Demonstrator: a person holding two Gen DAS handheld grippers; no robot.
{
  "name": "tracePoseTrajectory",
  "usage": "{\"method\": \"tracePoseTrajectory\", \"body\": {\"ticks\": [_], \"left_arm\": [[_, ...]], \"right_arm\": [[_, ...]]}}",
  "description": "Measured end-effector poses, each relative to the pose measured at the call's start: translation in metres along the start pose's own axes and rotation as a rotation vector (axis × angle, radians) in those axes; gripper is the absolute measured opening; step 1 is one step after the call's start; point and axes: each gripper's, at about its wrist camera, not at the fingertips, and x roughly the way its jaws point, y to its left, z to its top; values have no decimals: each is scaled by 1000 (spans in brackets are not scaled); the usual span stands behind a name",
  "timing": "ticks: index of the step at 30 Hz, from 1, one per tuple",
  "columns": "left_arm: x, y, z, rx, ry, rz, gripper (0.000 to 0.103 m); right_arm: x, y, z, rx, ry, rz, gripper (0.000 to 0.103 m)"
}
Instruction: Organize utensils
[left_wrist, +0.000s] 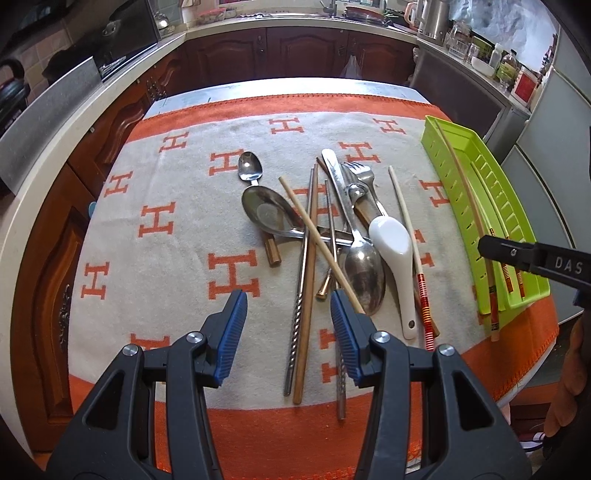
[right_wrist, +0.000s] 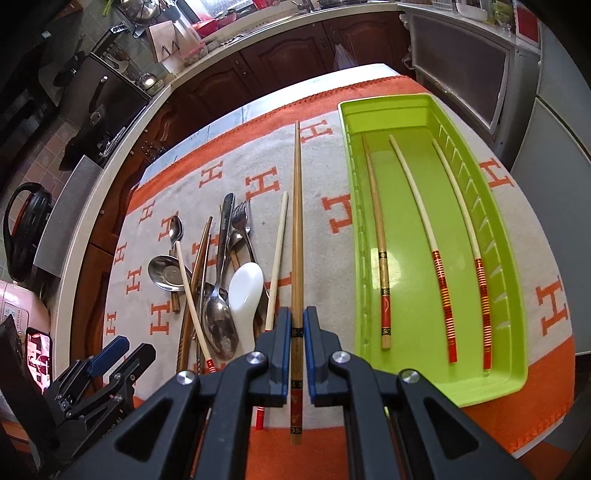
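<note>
My right gripper (right_wrist: 297, 325) is shut on a brown bamboo chopstick (right_wrist: 296, 221) with a red and black end, held above the cloth just left of the green tray (right_wrist: 517, 280). The tray holds three chopsticks: one brown (right_wrist: 378, 240) and two cream ones with red striped ends (right_wrist: 439, 266). My left gripper (left_wrist: 288, 306) is open and empty, hovering at the near side of the utensil pile (left_wrist: 332, 229): metal spoons, a white ceramic spoon (left_wrist: 393, 240), forks, a knife, metal and wooden chopsticks. In the left wrist view the right gripper (left_wrist: 532, 258) shows over the tray (left_wrist: 476, 184).
The table carries an orange and grey cloth with H marks (left_wrist: 232, 273). Kitchen counters and dark wood cabinets (left_wrist: 295, 51) surround it. A phone (right_wrist: 38, 350) lies at the left. A grey fridge (right_wrist: 561, 122) stands to the right.
</note>
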Motion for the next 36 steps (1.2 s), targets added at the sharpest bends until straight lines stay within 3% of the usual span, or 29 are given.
{"method": "tracePoseTrajectory", "body": {"ticks": [14, 28, 36], "left_arm": [[-4, -42, 27, 72, -12, 7, 44], [9, -63, 57, 76, 16, -36, 44], [22, -76, 68, 76, 43, -87, 44]], "right_arm": [[-27, -55, 20, 71, -75, 6, 6], [-22, -63, 31, -7, -111, -151, 7], [-8, -67, 32, -25, -69, -185, 9]]}}
